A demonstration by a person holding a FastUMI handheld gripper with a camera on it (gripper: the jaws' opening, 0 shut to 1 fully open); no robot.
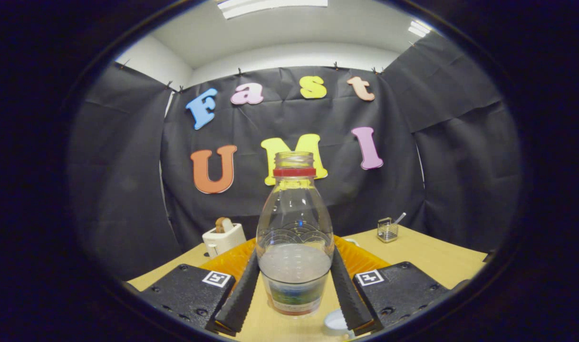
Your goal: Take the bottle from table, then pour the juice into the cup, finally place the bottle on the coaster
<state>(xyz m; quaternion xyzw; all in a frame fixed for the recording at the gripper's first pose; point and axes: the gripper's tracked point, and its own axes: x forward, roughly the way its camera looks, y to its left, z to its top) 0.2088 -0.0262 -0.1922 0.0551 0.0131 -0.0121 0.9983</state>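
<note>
Gripper (294,285) clasps the upright, uncapped bottle (294,237) between both fingers, above the tabletop (427,256).
Taking looks done; the white rim by the fingers may be the cup (336,324); pouring and the coaster remain.

Gripper (294,280) fingers flank the bottle (294,237) on both sides and press its lower body, pads against the clear wall at the liquid line. Bottle upright between the fingers, cap off, red ring at the neck, cloudy liquid filling roughly the lower third, label band near the base. Base appears slightly above the wooden table (427,256). Orange mat (361,259) just beyond the fingers, behind the bottle. White toaster (223,239) holding a slice, farther ahead to the left. Small wire holder (387,230) ahead right. White round object (336,324) below, next to the right finger; cannot tell what it is.
</note>
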